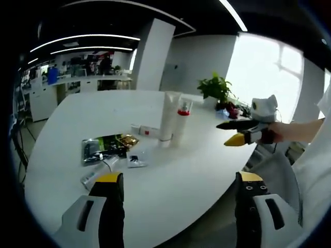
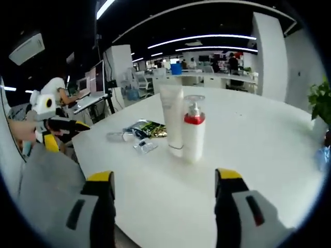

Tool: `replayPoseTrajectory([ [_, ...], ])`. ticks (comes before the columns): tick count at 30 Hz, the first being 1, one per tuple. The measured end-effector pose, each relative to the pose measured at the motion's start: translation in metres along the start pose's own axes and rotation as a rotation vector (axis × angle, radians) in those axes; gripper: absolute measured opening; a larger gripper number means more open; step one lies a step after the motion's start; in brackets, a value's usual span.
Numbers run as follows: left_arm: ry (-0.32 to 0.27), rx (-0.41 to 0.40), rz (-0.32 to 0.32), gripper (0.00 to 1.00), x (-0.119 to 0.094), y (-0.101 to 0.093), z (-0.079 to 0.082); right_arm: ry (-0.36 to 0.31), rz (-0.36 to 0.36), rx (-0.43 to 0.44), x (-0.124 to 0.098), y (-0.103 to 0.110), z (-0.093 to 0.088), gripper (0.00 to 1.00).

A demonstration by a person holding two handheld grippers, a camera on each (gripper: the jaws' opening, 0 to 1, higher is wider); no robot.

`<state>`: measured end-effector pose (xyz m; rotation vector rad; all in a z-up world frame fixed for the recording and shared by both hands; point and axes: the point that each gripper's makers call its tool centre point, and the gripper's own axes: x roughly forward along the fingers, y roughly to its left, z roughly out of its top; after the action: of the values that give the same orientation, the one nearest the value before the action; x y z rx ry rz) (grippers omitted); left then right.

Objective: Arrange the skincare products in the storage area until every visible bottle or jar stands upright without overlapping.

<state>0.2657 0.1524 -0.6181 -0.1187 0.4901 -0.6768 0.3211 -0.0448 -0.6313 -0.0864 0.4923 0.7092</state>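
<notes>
Two upright — tube (image 2: 171,117), pump bottle (image 2: 194,130), side by side; both grippers (image 1: 178,192) (image 2: 164,192) wide, empty.

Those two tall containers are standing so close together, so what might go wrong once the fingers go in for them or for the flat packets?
1. The white tube and the pump bottle stand side by side, tall and narrow; nudging one would likely topple both.
2. The sachets lie flat on the table; open fingers may slide over them or push them around.
3. A small silver tube lies near the table's edge and might roll off.
</notes>
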Motion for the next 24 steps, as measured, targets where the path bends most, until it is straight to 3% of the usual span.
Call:
replayPoseTrajectory([
  [24,-0.009,0.004,0.041,0.9,-0.001,0.007,0.001,-0.073,-0.125,0.126,-0.041,0.006,-0.007,1.0],
])
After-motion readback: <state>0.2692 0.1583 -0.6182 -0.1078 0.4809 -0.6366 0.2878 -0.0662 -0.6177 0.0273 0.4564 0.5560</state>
